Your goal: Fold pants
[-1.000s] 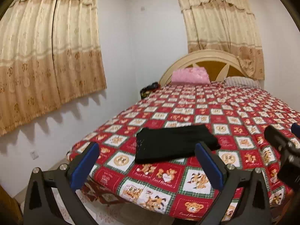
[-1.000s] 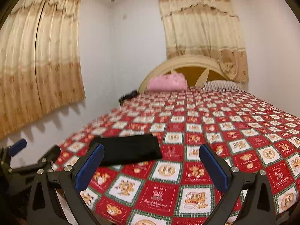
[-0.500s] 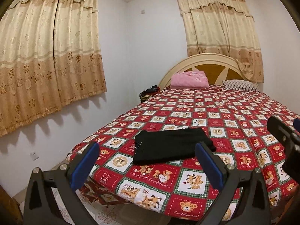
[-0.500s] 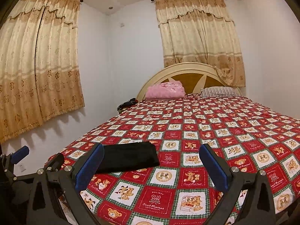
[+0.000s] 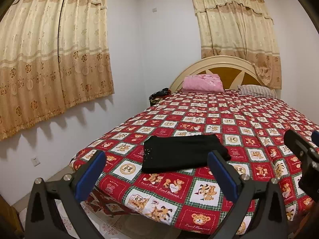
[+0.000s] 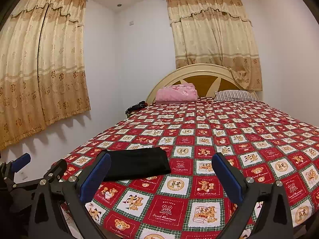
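The black pants (image 5: 181, 153) lie folded into a flat rectangle on the red patchwork bedspread (image 5: 229, 119) near the bed's front left corner. They also show in the right wrist view (image 6: 137, 164). My left gripper (image 5: 157, 176) is open and empty, held back from the bed's foot edge with the pants between its blue pads. My right gripper (image 6: 161, 177) is open and empty, to the right of the pants. The left gripper shows at the left edge of the right wrist view (image 6: 37, 163).
A pink folded blanket (image 5: 202, 82) and a striped pillow (image 5: 257, 90) lie by the headboard (image 5: 229, 65). A dark bundle (image 5: 159, 95) sits beside the bed's far left corner. Curtains (image 5: 49, 59) hang on the left wall. Tiled floor (image 5: 111, 225) lies below the bed's foot.
Both grippers have drawn back and up from the bed. The folded pants look smaller and farther away and have not moved.
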The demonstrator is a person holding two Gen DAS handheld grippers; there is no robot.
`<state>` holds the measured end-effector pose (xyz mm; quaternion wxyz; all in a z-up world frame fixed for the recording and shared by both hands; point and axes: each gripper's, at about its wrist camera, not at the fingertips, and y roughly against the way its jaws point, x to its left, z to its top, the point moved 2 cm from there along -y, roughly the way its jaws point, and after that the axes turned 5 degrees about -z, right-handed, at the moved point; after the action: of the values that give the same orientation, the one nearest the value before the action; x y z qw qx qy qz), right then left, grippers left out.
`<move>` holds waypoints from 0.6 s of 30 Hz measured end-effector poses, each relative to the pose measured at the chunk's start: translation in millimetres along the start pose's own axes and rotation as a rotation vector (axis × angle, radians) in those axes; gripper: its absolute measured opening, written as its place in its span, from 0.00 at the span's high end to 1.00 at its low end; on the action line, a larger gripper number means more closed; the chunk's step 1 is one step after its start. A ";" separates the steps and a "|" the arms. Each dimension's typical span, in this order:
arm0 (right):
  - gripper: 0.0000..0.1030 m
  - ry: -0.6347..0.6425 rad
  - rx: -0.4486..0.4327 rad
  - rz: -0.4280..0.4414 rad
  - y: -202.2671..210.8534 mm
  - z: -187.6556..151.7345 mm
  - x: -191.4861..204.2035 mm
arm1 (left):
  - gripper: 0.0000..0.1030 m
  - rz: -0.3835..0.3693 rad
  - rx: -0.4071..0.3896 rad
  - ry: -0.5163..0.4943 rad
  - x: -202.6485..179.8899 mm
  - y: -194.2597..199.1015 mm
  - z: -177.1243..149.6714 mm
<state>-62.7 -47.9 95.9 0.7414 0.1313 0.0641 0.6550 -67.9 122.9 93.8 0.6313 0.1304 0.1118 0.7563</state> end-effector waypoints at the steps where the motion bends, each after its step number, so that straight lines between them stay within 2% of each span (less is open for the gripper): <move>1: 0.01 0.000 0.001 0.000 0.1 -0.1 0.2 | 0.00 0.001 0.000 0.000 0.0 0.0 0.0; 18: 0.01 -0.004 0.010 0.002 -1.6 -3.4 1.3 | 0.00 0.003 0.006 0.000 1.6 -1.6 -0.9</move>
<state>-62.0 -46.4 92.3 0.7402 0.1365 0.0656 0.6552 -67.0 124.8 92.5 0.6298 0.1326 0.1138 0.7569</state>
